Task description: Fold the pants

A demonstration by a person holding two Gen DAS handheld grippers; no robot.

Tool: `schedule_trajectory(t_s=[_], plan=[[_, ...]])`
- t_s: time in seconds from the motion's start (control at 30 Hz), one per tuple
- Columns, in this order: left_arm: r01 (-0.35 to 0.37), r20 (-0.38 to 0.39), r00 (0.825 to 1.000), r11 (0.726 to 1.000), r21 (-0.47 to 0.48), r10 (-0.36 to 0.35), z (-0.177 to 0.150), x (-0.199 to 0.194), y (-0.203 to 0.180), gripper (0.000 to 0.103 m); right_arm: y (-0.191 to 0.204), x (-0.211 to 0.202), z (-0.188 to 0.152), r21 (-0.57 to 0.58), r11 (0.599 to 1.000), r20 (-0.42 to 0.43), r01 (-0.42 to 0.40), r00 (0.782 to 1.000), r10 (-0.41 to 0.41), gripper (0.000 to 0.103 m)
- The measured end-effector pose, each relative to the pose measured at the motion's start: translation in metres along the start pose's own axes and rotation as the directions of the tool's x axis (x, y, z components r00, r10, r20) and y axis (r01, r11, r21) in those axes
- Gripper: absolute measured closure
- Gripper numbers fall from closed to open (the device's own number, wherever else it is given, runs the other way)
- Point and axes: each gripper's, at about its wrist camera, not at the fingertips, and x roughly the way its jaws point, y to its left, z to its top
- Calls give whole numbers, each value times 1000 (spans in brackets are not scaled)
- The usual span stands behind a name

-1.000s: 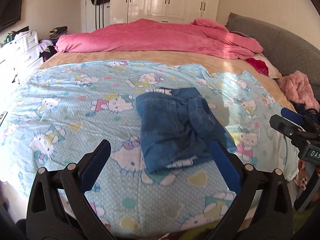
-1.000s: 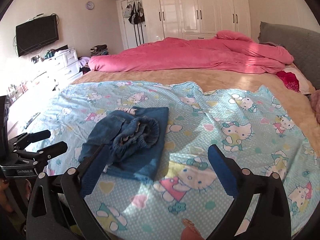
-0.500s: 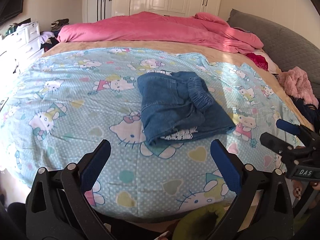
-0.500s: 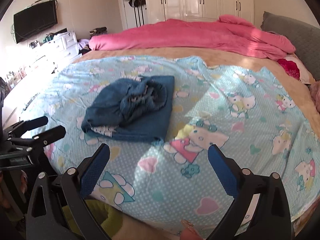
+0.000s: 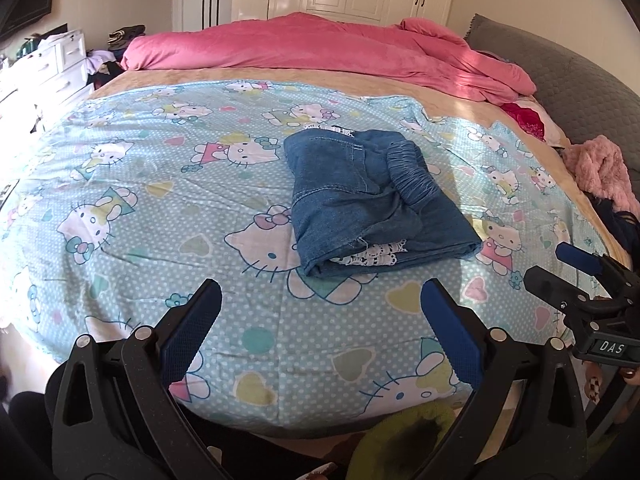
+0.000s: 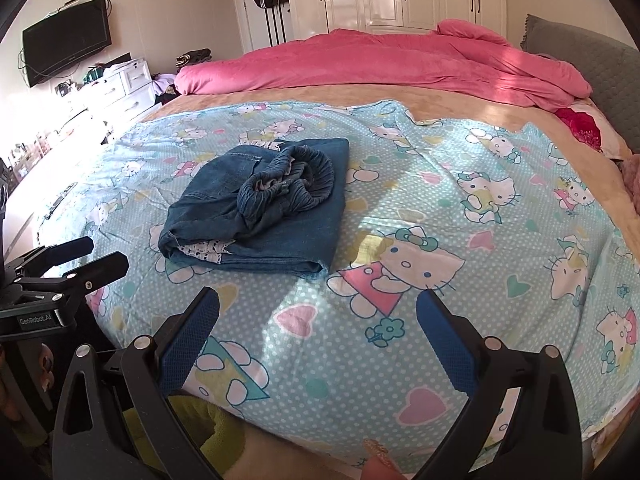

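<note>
Left wrist view: folded denim pants (image 5: 372,200) laid on cartoon-print sheet (image 5: 160,184). Left gripper (image 5: 320,312) held wide apart, nothing gripped. Right gripper (image 6: 318,320) likewise spread, nothing clamped, short of pants.

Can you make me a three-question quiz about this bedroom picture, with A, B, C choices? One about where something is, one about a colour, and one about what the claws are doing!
1. Where are the folded pants?
A. On the blue cartoon-cat sheet
B. On the white dresser
C. Hanging on the wardrobe

2. What colour is the big blanket at the far end of the bed?
A. Green
B. Pink
C. Black

3. What are the left claw and the right claw doing?
A. Both squeezing the pants
B. One is pinching the sheet
C. Both open, holding nothing

Answers:
1. A, the denim bundle lies on the sheet, mid-bed.
2. B, the heaped blanket is pink in both views.
3. C, each claw's blue pads stand wide apart, short of the pants.
</note>
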Motion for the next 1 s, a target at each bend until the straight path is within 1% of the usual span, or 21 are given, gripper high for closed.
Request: schedule_trajectory(t_s=[0.43,0.63,1.0], plan=[[-5,7,1000,1000,-3,5,0,-4,-1,9,1,-2,0,0,1000,3,0,1000,0,5],[16,7,1000,1000,-15,-16,1,-4,1,9,1,-2,0,-2,1000,3,1,1000,-1,5],[15,4,1000,1000,-14,-15,0,-3,0,9,0,1,-2,-4,1000,0,3,1000,-3,5]])
